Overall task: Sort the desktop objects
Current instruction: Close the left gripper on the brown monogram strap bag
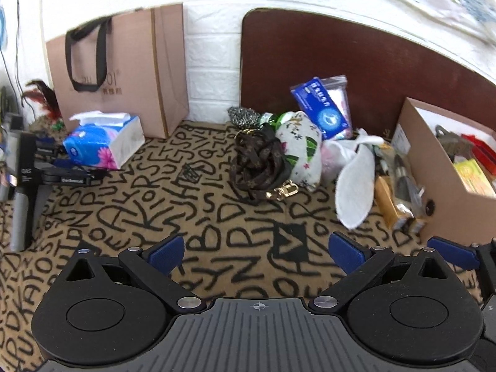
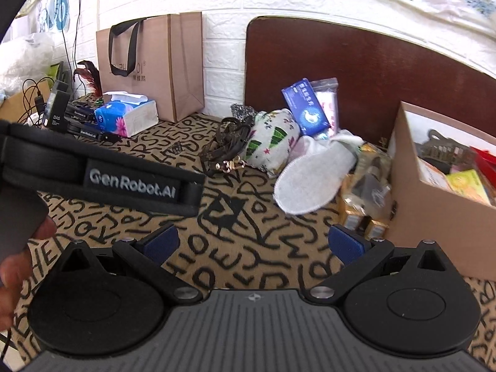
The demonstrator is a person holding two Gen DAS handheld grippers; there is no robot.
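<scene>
A pile of loose objects lies at the back of the letter-patterned cloth: a brown monogram strap (image 1: 259, 167) (image 2: 228, 145), a white printed pouch (image 1: 302, 148) (image 2: 271, 138), a blue packet (image 1: 322, 107) (image 2: 305, 107), a white insole (image 1: 355, 183) (image 2: 313, 179) and yellow packets (image 1: 392, 203) (image 2: 362, 214). A cardboard box (image 1: 434, 167) (image 2: 434, 217) holding several items stands at the right. My left gripper (image 1: 257, 252) is open and empty above the cloth, short of the pile. My right gripper (image 2: 252, 243) is open and empty beside the box.
A tissue pack (image 1: 105, 141) (image 2: 127, 116) and a tan paper bag (image 1: 121, 68) (image 2: 155, 62) stand at the back left. A dark wooden board (image 1: 325, 55) leans on the white wall. The left gripper's handle strap (image 2: 102, 179) and hand cross the right wrist view.
</scene>
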